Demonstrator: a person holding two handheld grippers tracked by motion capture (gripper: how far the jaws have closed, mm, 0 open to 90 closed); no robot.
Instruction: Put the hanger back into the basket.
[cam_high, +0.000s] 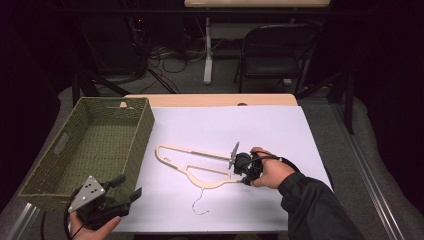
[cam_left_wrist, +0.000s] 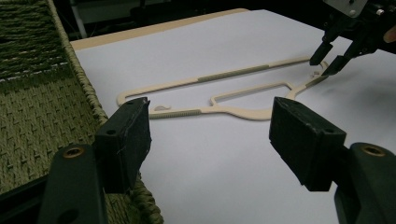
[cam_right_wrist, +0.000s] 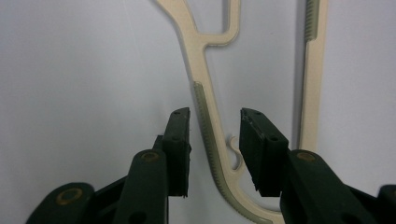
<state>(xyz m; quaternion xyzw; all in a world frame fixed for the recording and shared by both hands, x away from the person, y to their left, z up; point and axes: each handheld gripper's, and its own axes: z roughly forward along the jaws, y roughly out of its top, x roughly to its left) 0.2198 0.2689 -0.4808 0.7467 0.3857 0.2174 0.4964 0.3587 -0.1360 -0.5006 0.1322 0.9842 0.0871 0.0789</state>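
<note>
**Right gripper straddling hanger arm, not clamped yet**

I have the cream hanger (cam_high: 192, 167) lying flat on the white sheet (cam_high: 260, 125) that covers the surface, roughly mid-sheet, just right of the woven basket (cam_high: 127, 135). Its wire hook (cam_high: 200, 205) points toward my side of the surface.

Right gripper (cam_high: 243, 169) sits at the hanger's right end, down low over the sheet. In the right gripper view the fingers (cam_right_wrist: 180, 140) stand narrow, one on each side of the hanger's ribbed shoulder arm (cam_right_wrist: 208, 135). I see a gap between each pad and the plastic, so no contact yet. The small notch hook of the hanger (cam_right_wrist: 235, 151) lies just inside the right-hand finger. The straight bottom bar (cam_right_wrist: 312, 84) runs outside the fingers, beside them.

The left gripper view confirms it: right gripper's tips are at the far end of the hanger, straddling the arm close to the sheet.

Left gripper (cam_high: 117, 197) is at the near-left corner of the surface, just beside the basket's near wall. Its fingers (cam_left_wrist: 128, 140) are wide apart with nothing between them. It points across the sheet toward the hanger, well apart from it.

The basket sits on the left side of the surface, overhanging the sheet's left edge. A folding chair (cam_high: 275, 47) stands beyond the surface.
</note>
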